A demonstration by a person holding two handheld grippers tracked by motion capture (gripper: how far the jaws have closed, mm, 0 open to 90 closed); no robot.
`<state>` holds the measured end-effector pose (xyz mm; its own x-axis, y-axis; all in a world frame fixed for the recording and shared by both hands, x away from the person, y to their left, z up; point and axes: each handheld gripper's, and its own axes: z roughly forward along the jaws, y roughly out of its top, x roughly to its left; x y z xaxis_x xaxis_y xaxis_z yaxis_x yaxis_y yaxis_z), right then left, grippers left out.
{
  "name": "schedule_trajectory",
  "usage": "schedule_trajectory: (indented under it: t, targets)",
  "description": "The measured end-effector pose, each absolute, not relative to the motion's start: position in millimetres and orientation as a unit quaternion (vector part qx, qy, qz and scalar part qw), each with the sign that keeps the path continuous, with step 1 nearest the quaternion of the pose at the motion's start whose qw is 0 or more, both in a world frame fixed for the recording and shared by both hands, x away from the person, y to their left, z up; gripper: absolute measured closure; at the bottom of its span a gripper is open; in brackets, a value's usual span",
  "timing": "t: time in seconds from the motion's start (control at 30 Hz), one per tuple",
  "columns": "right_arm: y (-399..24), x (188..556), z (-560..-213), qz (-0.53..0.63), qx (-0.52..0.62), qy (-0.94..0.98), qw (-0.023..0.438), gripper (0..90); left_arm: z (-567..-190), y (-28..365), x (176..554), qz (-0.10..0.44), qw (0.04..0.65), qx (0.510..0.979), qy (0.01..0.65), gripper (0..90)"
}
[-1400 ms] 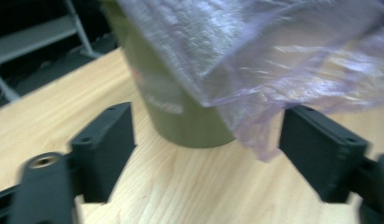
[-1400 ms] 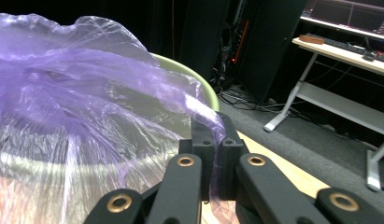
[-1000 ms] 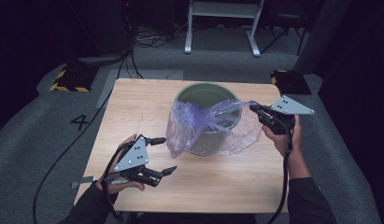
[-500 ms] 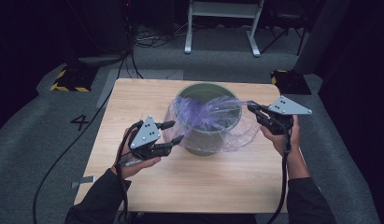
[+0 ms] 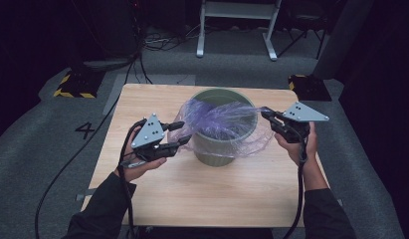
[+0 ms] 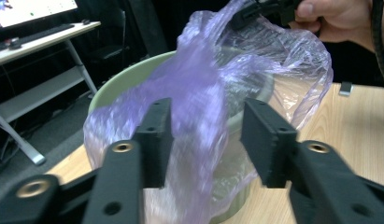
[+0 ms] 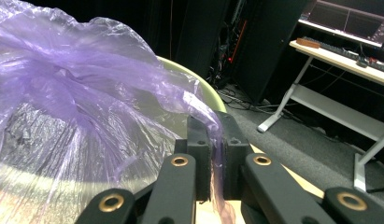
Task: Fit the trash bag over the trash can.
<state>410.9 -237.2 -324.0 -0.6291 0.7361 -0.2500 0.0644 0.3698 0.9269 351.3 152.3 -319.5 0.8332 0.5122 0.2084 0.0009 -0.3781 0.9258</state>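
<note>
Though blurred, bag [image 6: 199, 121] between jaws.

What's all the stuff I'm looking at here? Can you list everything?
plastic bag: one, clear purple, draped over the bin
bin: one, green, middle of the table
table: one, light wood, on grey floor
desk frame: one, white, beyond the table
hazard-striped block: one, yellow and black, floor at left
right gripper: one, black, jaws shut on the bag's edge
left gripper: one, black, jaws have just been closing around a bag fold, not yet pressing
</note>
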Motion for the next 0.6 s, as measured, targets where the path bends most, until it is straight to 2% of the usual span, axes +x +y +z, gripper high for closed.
schedule_trajectory:
  t: [0.03,0.17,0.43,0.6]
  targets:
    - [-236,410,-323,0.495,0.264,0.755,0.339,85.8,-318,151,352,0.243,0.532,0.795,0.160,56.5]
    - [-233,410,-322,0.494,0.260,0.756,0.342,85.6,-316,152,359,0.256,0.516,0.803,0.152,69.1]
    - [-234,413,-323,0.488,0.268,0.757,0.342,85.9,-318,152,379,0.276,0.493,0.811,0.150,87.5]
    - [-238,421,-327,0.469,0.284,0.765,0.338,86.7,-308,153,395,0.278,0.498,0.806,0.159,89.2]
